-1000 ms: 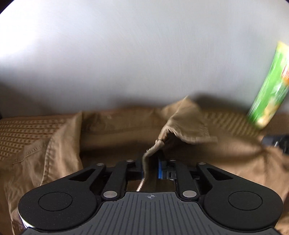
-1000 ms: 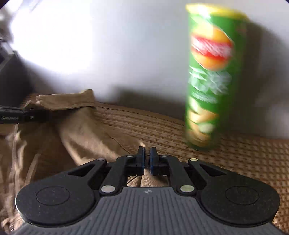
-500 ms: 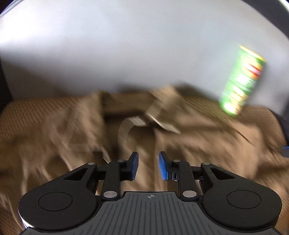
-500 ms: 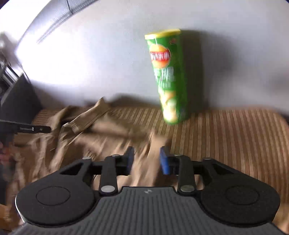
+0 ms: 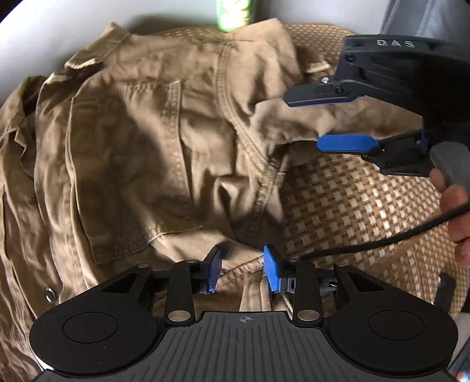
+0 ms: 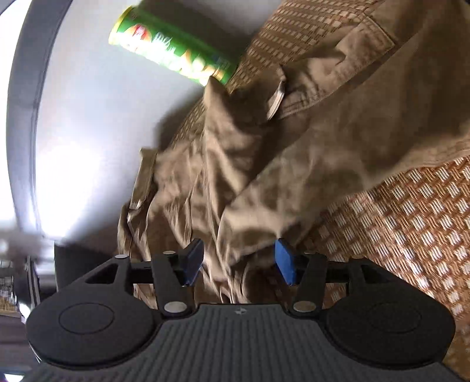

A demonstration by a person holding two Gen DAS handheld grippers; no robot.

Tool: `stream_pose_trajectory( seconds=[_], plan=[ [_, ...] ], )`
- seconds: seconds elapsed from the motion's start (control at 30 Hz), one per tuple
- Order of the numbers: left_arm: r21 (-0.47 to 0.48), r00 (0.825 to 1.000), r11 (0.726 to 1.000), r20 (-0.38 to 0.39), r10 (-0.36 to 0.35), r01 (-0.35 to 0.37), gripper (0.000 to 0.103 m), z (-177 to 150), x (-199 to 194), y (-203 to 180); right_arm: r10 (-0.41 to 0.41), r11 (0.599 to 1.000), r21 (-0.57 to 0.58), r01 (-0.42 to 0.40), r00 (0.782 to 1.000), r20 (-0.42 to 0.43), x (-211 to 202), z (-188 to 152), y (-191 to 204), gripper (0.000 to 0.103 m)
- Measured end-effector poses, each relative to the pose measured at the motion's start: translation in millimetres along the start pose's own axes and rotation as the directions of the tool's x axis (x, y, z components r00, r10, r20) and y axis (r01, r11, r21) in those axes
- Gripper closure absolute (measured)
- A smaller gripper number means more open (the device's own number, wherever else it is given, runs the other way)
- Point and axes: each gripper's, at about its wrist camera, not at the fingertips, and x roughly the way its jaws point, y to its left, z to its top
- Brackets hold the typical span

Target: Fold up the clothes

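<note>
A crumpled tan garment with a patch pocket and stitched seams lies spread over a woven mat. My left gripper points down over its near hem. Its jaws are opening, and the hem lies between the blue pads without being pressed. My right gripper hangs at the garment's right edge, a person's hand on its handle. In the right wrist view the garment fills the middle. The right gripper is opening there too, with loose cloth in the gap and neither pad touching it.
A green snack can stands at the back by a pale wall; its base shows as the can beyond the garment. A black cable trails across the mat. Bare mat lies to the right of the garment.
The left gripper let go of the cloth edge it pinched and both grippers went from shut to open. Both views pulled back over the garment, and the right view rolled sideways.
</note>
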Motion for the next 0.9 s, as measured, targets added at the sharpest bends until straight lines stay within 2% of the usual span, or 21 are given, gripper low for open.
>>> stream_pose_trajectory(
  seconds=[0.1,0.2,0.27,0.3,0.4,0.47,0.53,0.63,0.73,0.77,0.8,0.83,0.9],
  plan=[
    [-0.052,1.0,0.998,0.013,0.02,-0.02,0.052,-3,-7,5,-0.054,0.997,0.059,0.054,0.999,0.0,8,3,2,0.04],
    [-0.089,0.999,0.995,0.032,0.036,-0.033,0.051,-11,-17,11,-0.071,0.995,0.071,0.071,0.997,0.01,8,4,0,0.04],
    [-0.147,0.999,0.988,0.024,0.046,-0.042,0.052,-12,-21,18,-0.088,0.995,0.056,0.088,0.996,0.004,11,5,0,0.046],
    [-0.195,0.999,0.98,0.035,0.036,-0.029,0.052,-12,-25,24,-0.097,0.994,0.055,0.097,0.995,-0.011,14,6,-1,0.046],
    [-0.342,0.997,0.939,0.082,-0.011,0.039,0.051,-8,-39,44,-0.055,0.998,0.027,0.056,0.998,-0.041,8,4,4,0.046],
    [-0.357,0.996,0.933,0.082,-0.021,0.049,0.047,-1,-37,49,-0.052,0.997,-0.056,0.05,0.998,-0.038,-2,-4,12,0.039],
    [-0.335,0.998,0.941,0.046,-0.03,0.044,0.046,5,-27,45,-0.055,0.992,-0.115,0.049,0.998,-0.042,-10,-12,16,0.039],
    [-0.269,0.998,0.962,-0.021,-0.053,0.045,0.046,7,-4,31,-0.039,0.997,-0.072,0.036,0.998,-0.051,-15,-20,9,0.039],
    [-0.269,0.996,0.962,-0.057,-0.066,0.048,0.05,4,15,25,-0.039,0.999,-0.011,0.039,0.999,-0.032,-10,-21,3,0.039],
    [-0.27,0.995,0.962,-0.065,-0.07,0.05,0.068,4,20,24,-0.037,0.999,-0.002,0.037,0.999,-0.026,-4,-19,3,0.039],
    [-0.271,0.995,0.961,-0.063,-0.071,0.052,0.077,4,20,24,-0.035,0.999,0.006,0.035,0.999,-0.021,2,-16,4,0.039],
    [-0.263,0.996,0.964,-0.064,-0.068,0.049,0.081,5,19,23,-0.034,0.999,0.005,0.034,0.999,-0.02,8,-14,5,0.039],
    [-0.227,0.996,0.973,-0.06,-0.061,0.046,0.096,4,13,21,-0.033,0.999,-0.001,0.033,0.999,-0.018,19,-8,8,0.04]
  ],
)
